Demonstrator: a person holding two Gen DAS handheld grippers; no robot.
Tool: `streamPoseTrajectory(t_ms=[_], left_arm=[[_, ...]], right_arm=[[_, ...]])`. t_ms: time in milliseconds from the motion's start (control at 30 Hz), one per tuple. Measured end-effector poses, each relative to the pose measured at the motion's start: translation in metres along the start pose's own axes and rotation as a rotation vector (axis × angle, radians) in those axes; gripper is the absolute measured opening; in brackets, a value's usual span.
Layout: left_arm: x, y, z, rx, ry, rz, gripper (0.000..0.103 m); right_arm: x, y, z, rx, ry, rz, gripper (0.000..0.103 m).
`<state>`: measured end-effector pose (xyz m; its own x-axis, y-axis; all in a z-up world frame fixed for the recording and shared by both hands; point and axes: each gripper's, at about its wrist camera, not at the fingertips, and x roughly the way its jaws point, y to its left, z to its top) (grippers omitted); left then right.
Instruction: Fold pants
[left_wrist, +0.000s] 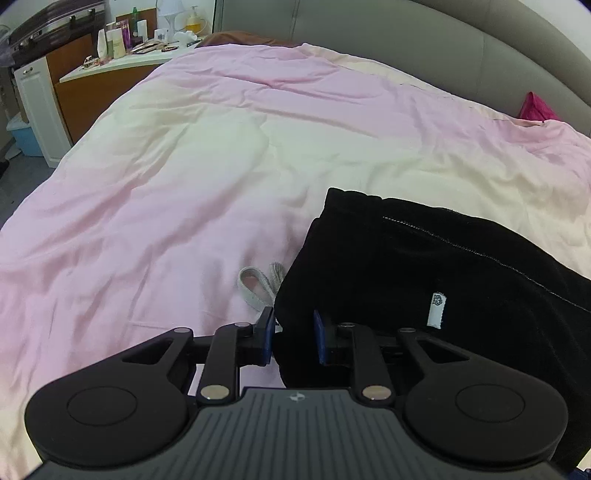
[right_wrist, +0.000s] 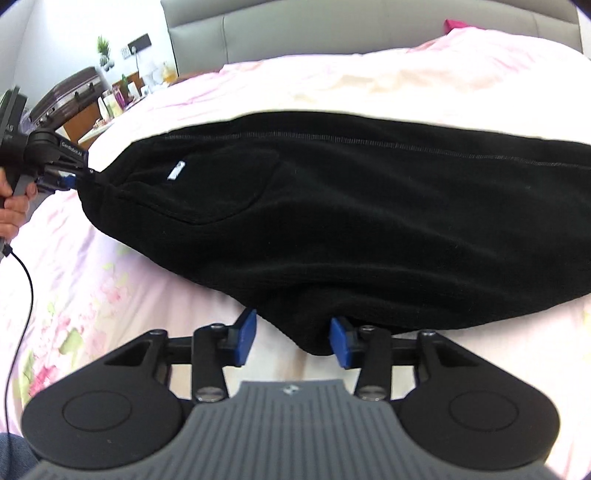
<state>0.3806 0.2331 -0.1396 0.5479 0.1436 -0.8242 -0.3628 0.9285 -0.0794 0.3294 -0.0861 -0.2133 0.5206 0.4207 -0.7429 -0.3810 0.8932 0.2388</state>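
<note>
Black fleece pants (right_wrist: 332, 206) lie across the pink bedcover, with a white label (right_wrist: 175, 171) near the waistband end. In the left wrist view the pants (left_wrist: 424, 266) fill the lower right, and a grey drawstring (left_wrist: 258, 284) pokes out on the left. My left gripper (left_wrist: 293, 338) has its blue pads around the waistband corner, with a wide gap between them filled by thick cloth. It also shows in the right wrist view (right_wrist: 74, 177) at the pants' left end. My right gripper (right_wrist: 291, 339) is open, its jaws on either side of the near edge of the pants.
The bed (left_wrist: 184, 166) carries a pink and cream cover, floral near the front edge (right_wrist: 74, 295). A grey headboard (right_wrist: 332, 29) runs along the back. A dresser (left_wrist: 110, 70) with bottles and a suitcase (left_wrist: 48, 22) stand at the left. A magenta cloth (left_wrist: 535, 107) lies at the far right.
</note>
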Motion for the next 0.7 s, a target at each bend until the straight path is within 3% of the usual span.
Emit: streamPoseTrajectory(t_ms=[33,67,167,267,300,333,367,400,467,533,700], left_arm=[[0.0,0.0,0.0,-0.001,0.001,0.003,0.025],[-0.003,-0.001,0.001,0.008,-0.002,0.008,0.024],[-0.014,-0.014,0.008,0.101,-0.033,0.05,0.024],[-0.002,-0.021,0.01,0.173,-0.001,0.113,0.024],[0.008,-0.022,0.007,0.2,0.017,0.15,0.01],[0.017,-0.027,0.001,0.265,0.011,0.249,0.001],[0.027,-0.028,-0.007,0.353,-0.016,0.387,0.0],[0.036,-0.018,-0.011,0.346,0.006,0.392,0.0],[0.038,0.008,-0.014,0.254,0.062,0.324,0.0],[0.028,0.02,-0.015,0.259,0.038,0.335,0.0],[-0.014,0.015,-0.004,0.266,-0.002,0.249,0.005]], right_arm=[[0.004,-0.001,-0.003,-0.007,0.008,0.0,0.015],[0.002,0.0,-0.003,-0.013,0.027,-0.015,0.004],[-0.015,-0.002,0.005,0.012,0.056,0.026,0.002],[-0.041,0.007,0.012,-0.066,0.066,0.041,0.001],[-0.041,0.007,0.011,-0.065,0.092,0.038,0.001],[-0.036,0.008,0.008,-0.057,0.119,0.04,0.001],[-0.028,0.009,0.004,-0.058,0.142,0.034,0.001],[-0.017,0.01,0.0,-0.061,0.164,0.02,0.001],[0.001,0.006,-0.003,-0.039,0.188,0.017,0.001],[0.005,0.003,-0.006,-0.006,0.185,0.028,0.001],[0.001,-0.009,0.005,0.054,0.228,0.046,0.002]])
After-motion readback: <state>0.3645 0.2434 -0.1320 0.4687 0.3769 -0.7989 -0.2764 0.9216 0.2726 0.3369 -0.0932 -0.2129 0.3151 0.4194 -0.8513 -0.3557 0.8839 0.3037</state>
